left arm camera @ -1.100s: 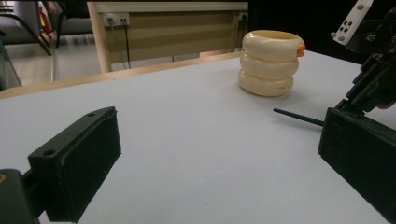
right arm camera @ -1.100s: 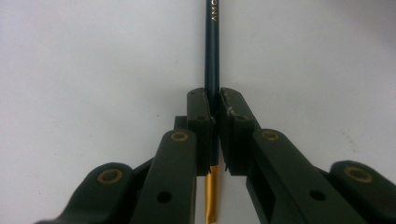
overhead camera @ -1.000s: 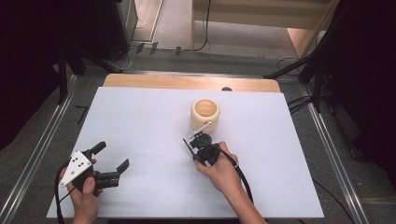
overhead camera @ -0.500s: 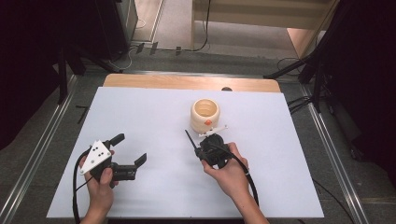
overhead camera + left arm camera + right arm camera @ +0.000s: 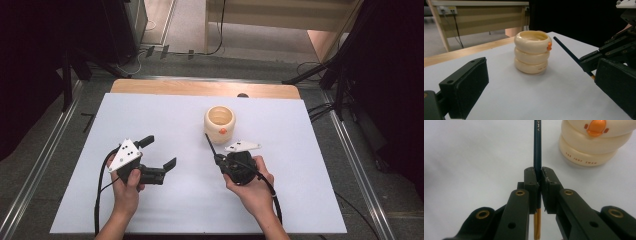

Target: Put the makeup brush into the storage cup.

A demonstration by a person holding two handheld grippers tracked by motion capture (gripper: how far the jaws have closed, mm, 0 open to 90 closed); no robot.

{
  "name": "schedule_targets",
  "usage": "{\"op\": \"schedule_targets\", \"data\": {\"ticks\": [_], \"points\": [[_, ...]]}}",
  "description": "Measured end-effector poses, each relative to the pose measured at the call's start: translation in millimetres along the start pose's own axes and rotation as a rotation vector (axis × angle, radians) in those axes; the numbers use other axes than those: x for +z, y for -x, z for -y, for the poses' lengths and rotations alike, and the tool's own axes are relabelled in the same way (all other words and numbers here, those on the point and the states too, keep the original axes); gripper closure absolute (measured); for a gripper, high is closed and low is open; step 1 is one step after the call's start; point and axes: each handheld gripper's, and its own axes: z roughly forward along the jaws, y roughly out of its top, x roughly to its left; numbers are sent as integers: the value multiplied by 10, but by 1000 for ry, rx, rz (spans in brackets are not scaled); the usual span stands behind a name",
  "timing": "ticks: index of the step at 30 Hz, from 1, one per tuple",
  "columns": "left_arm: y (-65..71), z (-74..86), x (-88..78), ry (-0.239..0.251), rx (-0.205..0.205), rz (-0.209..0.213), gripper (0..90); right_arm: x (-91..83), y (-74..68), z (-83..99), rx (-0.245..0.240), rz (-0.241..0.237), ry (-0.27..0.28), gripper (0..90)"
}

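Grippers at mid-table: your right gripper (image 5: 538,176) is clenched on a dark pencil (image 5: 537,147) pointing toward the cream ringed cup (image 5: 219,122), not touching it. Your left gripper (image 5: 157,152) hangs wide open, empty, over the white table (image 5: 165,200).

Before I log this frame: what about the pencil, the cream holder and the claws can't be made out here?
- Pencil: tip cut off by the right gripper view's top edge; too thin to read in the high view.
- Cream holder: its inside bottom is hidden by its own rim in the left gripper view.
- Left claw: its right pad is cut off by the left gripper view's edge.
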Motion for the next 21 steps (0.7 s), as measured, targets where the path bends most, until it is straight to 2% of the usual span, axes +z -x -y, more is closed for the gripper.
{"op": "schedule_targets", "data": {"ticks": [6, 10, 12, 13, 15, 17, 18, 20, 21], "points": [[39, -51, 88, -6, 0, 36, 0, -21, 8, 53, 1, 16, 39, 843], [52, -110, 141, -4, -1, 73, 0, -32, 0, 88, -10, 24, 68, 842], [92, -126, 182, -13, 5, 117, 0, -27, -19, 110, -21, 31, 78, 842], [92, -126, 182, -13, 5, 117, 1, -27, -19, 110, -21, 31, 78, 842], [135, -116, 203, -32, 17, 138, 18, -38, -38, 143, -35, 34, 92, 842], [142, -114, 206, -37, 10, 151, 34, -46, -43, 152, -41, 36, 97, 842], [155, -114, 212, -40, 7, 155, 45, -64, -51, 172, -61, 40, 117, 842], [180, -113, 227, -57, 11, 168, 52, -73, -57, 184, -70, 46, 130, 842], [197, -108, 244, -78, 14, 183, 71, -79, -70, 202, -97, 54, 143, 842]]}}
